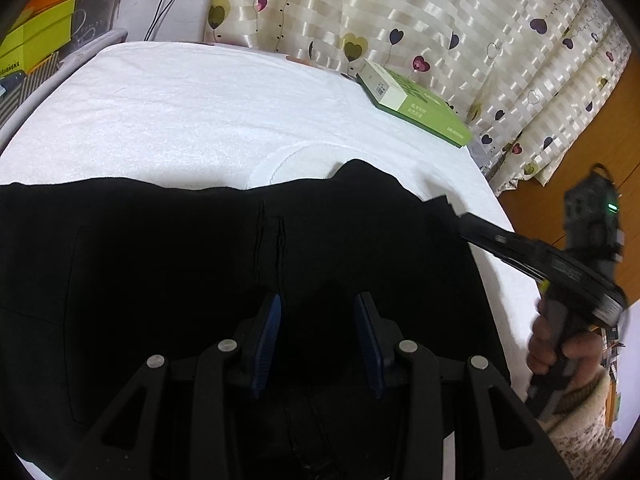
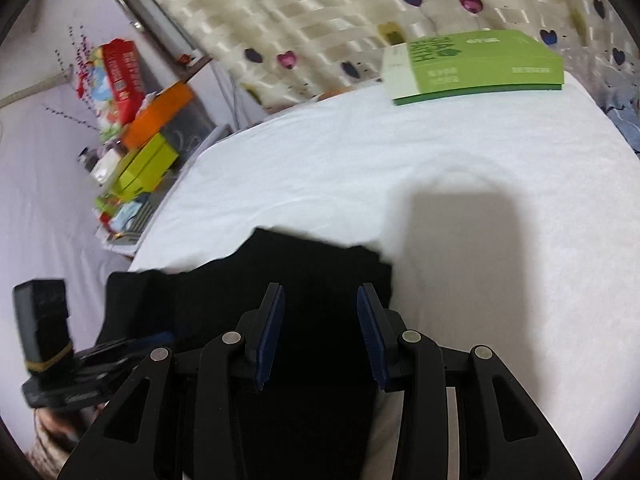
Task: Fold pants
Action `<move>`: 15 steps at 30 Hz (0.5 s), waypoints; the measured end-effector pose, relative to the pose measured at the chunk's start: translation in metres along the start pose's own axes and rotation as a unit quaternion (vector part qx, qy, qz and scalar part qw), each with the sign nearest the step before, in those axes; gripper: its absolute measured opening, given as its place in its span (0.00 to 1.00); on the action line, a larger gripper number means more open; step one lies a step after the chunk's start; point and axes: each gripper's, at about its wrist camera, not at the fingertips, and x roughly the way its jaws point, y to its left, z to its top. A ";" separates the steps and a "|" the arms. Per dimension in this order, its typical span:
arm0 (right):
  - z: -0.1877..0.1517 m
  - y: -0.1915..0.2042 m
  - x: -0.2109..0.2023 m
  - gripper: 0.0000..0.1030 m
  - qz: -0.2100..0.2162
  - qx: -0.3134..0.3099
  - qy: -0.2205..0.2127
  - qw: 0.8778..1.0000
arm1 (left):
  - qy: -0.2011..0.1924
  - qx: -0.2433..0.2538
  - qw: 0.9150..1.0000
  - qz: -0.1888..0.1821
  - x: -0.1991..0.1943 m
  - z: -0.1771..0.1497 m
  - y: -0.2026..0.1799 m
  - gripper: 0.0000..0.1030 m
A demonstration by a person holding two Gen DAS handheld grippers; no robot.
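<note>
The left gripper [image 1: 318, 304], black-armed tongs with ribbed blue pads, hangs with its fingers spread wide and empty over the matte black fabric pants [image 1: 200, 264], and the right gripper [image 2: 320, 300] of the same build is likewise agape with nothing between its pads, poised above the pants' corner [image 2: 320, 264]. The pants lie spread flat on a white terry-textured cloth [image 1: 180, 112] covering the table, a vertical seam running down their middle. A flat rectangular green-and-white cardboard box [image 1: 416, 104] rests at the cloth's far edge, against a glossy cream striped curtain printed with hearts [image 1: 440, 12].
</note>
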 end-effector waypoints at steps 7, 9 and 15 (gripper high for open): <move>-0.003 -0.005 -0.016 0.38 0.008 0.005 -0.018 1.000 | 0.000 0.000 1.000 0.006 0.000 -0.001 -0.001 0.40; -0.008 -0.005 -0.031 0.38 0.006 0.001 -0.032 0.999 | 0.002 0.003 1.000 0.016 0.000 -0.001 -0.004 0.40; -0.048 -0.005 -0.059 0.44 0.000 -0.007 -0.011 1.000 | -0.010 -0.002 1.000 0.027 -0.013 -0.002 -0.011 0.43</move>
